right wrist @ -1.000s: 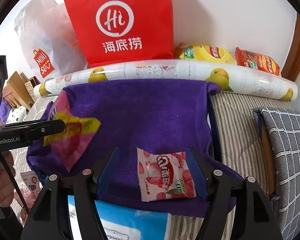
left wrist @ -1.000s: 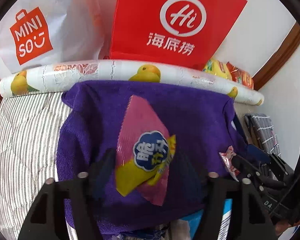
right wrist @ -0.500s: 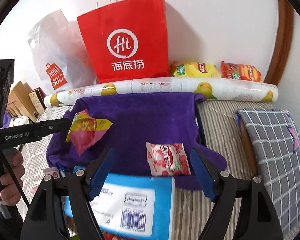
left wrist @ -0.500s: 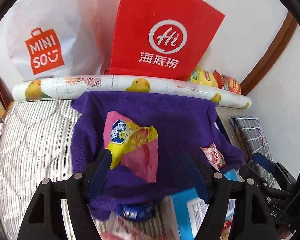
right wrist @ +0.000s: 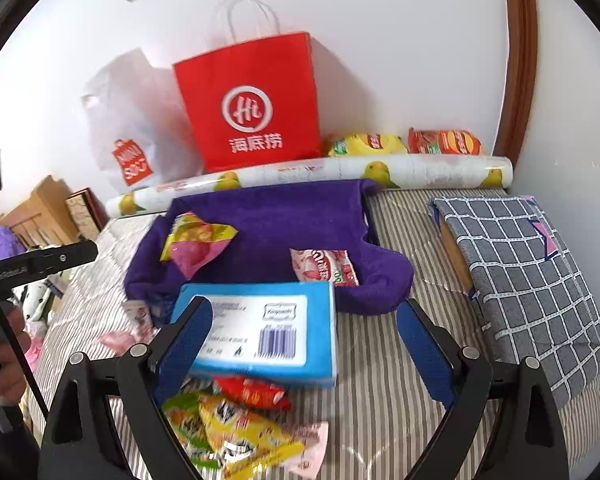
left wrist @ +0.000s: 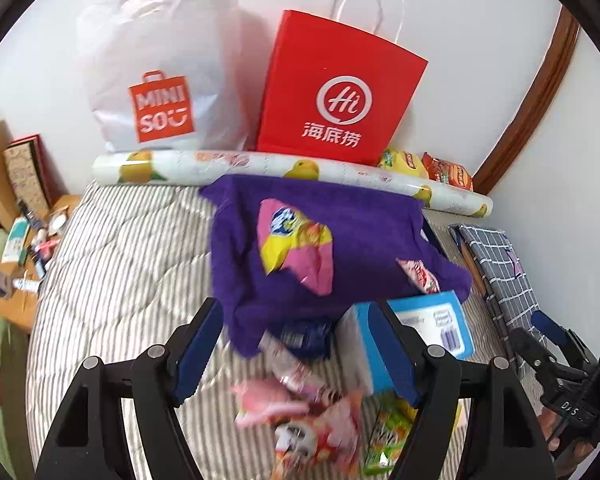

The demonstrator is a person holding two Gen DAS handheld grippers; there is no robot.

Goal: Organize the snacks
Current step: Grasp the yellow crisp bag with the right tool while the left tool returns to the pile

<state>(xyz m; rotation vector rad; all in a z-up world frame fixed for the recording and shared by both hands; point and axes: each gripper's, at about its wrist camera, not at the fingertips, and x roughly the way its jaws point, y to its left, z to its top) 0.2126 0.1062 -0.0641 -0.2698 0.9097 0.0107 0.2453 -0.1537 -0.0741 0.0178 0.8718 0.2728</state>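
A purple cloth point(right wrist: 280, 216) is spread on the striped bed. On it lie a pink and yellow snack pack point(left wrist: 296, 248) point(right wrist: 196, 242) and a strawberry candy pack point(right wrist: 324, 268) point(left wrist: 418, 274). My left gripper point(left wrist: 298, 354) hovers open above the cloth's near edge, with nothing between its fingers. My right gripper point(right wrist: 304, 350) has its jaws opening and grips nothing; it hangs over a blue tissue box point(right wrist: 260, 328). A pile of loose snack packs point(right wrist: 236, 420) point(left wrist: 312, 412) lies close under both grippers.
A red paper bag point(left wrist: 336, 88) and a white shopping bag point(left wrist: 156, 80) stand against the wall behind a fruit-print roll point(right wrist: 340, 172). Yellow and red chip bags point(right wrist: 404, 144) sit at the back right. A checked cushion point(right wrist: 532, 276) lies on the right, clutter point(left wrist: 16, 240) on the left.
Both grippers have drawn back and risen from the purple cloth, leaving the two packs lying on it. The right jaws have spread wider. The blue box and the snack pile have come into view.
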